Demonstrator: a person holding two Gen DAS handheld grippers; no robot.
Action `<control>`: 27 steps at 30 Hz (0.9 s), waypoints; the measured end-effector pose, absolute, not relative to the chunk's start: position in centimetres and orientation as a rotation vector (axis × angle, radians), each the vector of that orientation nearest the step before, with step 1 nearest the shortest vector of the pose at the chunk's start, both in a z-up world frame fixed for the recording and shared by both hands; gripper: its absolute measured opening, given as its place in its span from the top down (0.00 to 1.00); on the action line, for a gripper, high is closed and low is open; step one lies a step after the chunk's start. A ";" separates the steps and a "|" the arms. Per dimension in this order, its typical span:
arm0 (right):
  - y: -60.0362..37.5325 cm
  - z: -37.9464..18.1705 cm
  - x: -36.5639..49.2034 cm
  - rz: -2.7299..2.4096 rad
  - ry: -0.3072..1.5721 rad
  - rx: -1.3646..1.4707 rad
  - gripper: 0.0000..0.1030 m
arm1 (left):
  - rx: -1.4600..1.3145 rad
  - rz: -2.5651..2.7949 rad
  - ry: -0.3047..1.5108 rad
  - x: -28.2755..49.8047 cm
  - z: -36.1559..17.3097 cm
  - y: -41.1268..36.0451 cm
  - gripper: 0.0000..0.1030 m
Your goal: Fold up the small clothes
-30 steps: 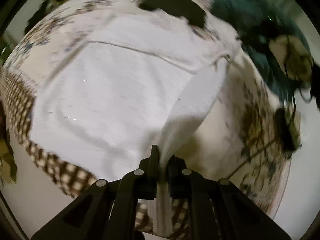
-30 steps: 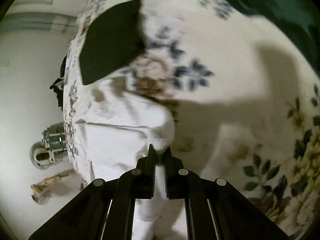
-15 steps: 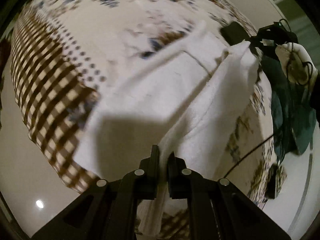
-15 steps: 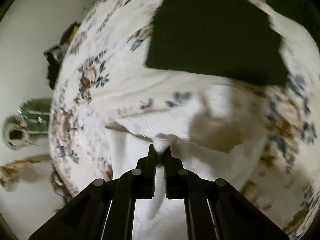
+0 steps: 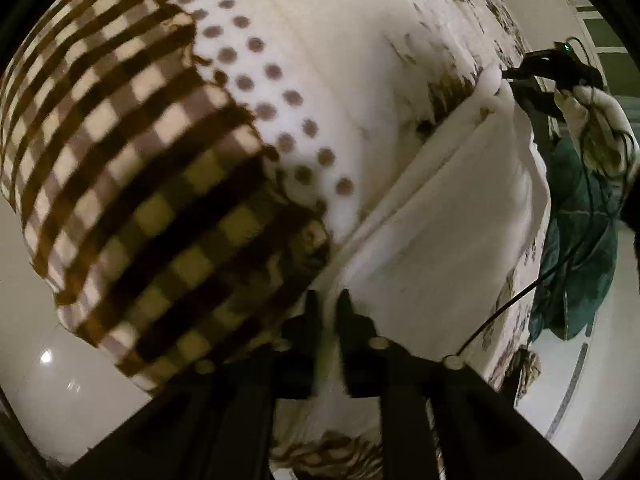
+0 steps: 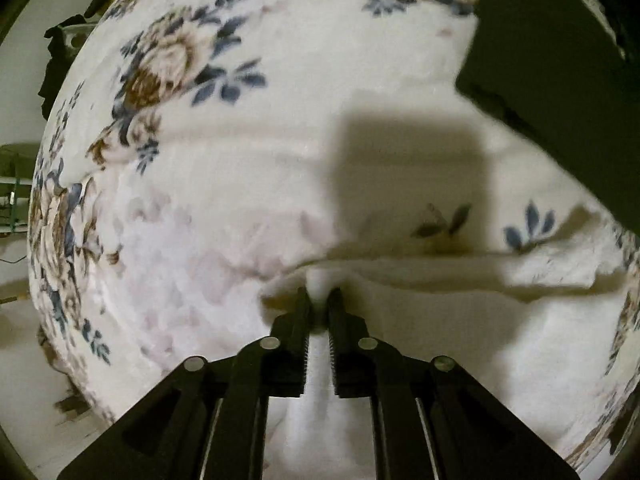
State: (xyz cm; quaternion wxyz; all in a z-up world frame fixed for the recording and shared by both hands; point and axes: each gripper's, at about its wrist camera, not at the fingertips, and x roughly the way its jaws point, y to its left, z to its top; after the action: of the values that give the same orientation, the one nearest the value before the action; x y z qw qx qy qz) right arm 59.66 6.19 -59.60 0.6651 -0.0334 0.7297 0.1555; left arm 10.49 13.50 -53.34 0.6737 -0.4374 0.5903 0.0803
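We see one small white garment (image 5: 452, 216) of soft, plain cloth, lying on the bed and folded over on itself, so that a long straight edge runs diagonally across the left wrist view. Its far corner rises to a soft point near the bed's edge. In the right wrist view the same white garment (image 6: 460, 344) spreads low and fairly flat, with a rumpled fold line running across it and one small ridge of cloth pinched up in the middle.
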 end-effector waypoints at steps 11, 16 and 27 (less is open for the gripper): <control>-12.2 -55.1 33.3 0.362 1.778 0.058 0.44 | -0.837 0.113 1.403 10.0 -52.5 13.0 0.50; -19.5 -61.7 20.5 0.241 1.984 0.336 0.44 | -0.700 0.116 1.483 10.4 -53.2 10.2 0.52; -22.4 -61.7 11.3 0.234 1.847 0.535 0.98 | -0.593 0.178 1.433 9.0 -51.2 9.1 0.96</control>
State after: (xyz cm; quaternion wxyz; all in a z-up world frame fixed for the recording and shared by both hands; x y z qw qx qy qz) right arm 11.31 -22.38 -61.74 0.5665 0.2278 0.7856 0.0998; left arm 9.02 9.10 -51.24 0.7106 -0.2673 0.6460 0.0800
